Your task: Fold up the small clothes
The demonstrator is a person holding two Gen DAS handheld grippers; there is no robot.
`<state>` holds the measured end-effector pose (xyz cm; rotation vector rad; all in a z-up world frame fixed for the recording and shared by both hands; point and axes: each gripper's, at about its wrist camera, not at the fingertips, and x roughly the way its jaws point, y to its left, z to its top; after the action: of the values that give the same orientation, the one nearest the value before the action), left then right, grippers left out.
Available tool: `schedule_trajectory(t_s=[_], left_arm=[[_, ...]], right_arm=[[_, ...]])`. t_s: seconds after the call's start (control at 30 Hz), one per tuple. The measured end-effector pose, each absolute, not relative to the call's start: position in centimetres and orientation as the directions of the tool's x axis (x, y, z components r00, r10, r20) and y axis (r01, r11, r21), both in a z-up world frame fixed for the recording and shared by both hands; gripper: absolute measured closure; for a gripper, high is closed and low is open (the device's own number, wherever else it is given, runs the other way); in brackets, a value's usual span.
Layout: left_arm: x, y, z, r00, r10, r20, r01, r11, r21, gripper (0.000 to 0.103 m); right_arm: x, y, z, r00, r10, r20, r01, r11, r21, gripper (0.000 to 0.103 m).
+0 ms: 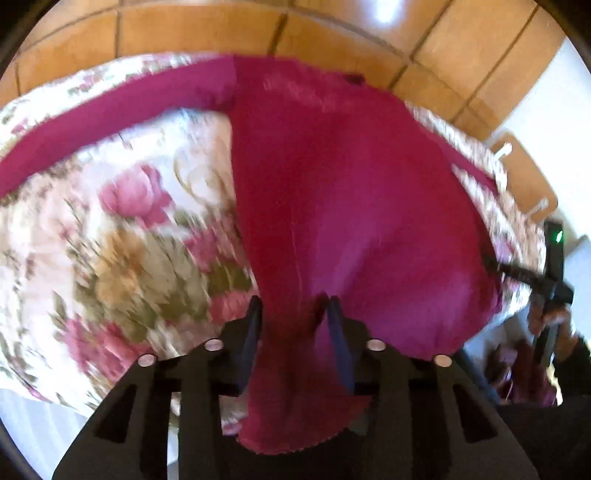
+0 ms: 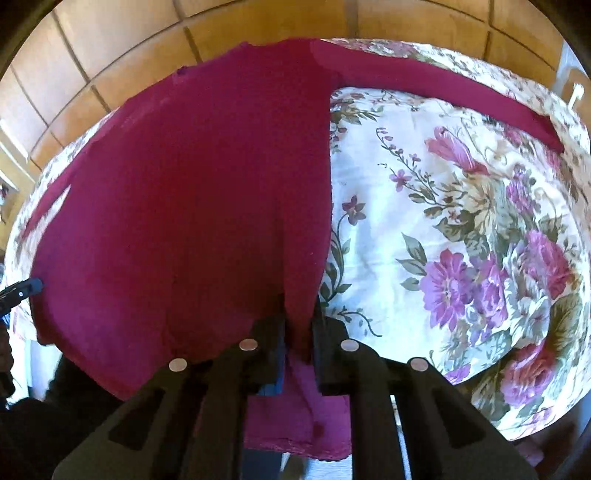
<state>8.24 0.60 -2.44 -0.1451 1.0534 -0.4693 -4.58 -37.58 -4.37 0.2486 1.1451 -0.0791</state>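
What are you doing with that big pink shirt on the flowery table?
A person is folding it with two hand-held grippers. The dark pink shirt lies spread on the flowery cloth. The left gripper and the right gripper each pinch the near hem, one at each bottom corner. No fold shows yet.

Both views bright, daylit; strong fisheye bending, dark vignette at corners. Left wrist view motion-blurred, worst on the floral cloth (image 1: 122, 236); glare patch on the wood panels (image 1: 386, 11). Right wrist view mostly sharp.
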Motion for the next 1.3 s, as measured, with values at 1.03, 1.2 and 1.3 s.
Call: schedule_trajectory(t_s=[1.03,1.2,1.3], left_arm=[[15.9,-10.5,-5.3,0.506,-0.247,-0.826,0.331,0.94,-0.078,0.039],[16.2,-10.2,-5.4,0.497,-0.262,-0.828,0.33,0.939,-0.099,0.038],[16.2,-10.0,-5.3,0.495,-0.272,-0.825,0.323,0.939,-0.116,0.036]], right_arm=[[2.9,-74.4,-4.7,0.51,-0.244,-0.825,0.85,0.292,0.439,0.09],[5.4,-75.2,-2.4,0.359,-0.382,-0.851,0.892,0.408,0.193,0.098],[5.8,-74.0,0.7,0.367,-0.45,-0.814,0.891,0.42,0.17,0.098]])
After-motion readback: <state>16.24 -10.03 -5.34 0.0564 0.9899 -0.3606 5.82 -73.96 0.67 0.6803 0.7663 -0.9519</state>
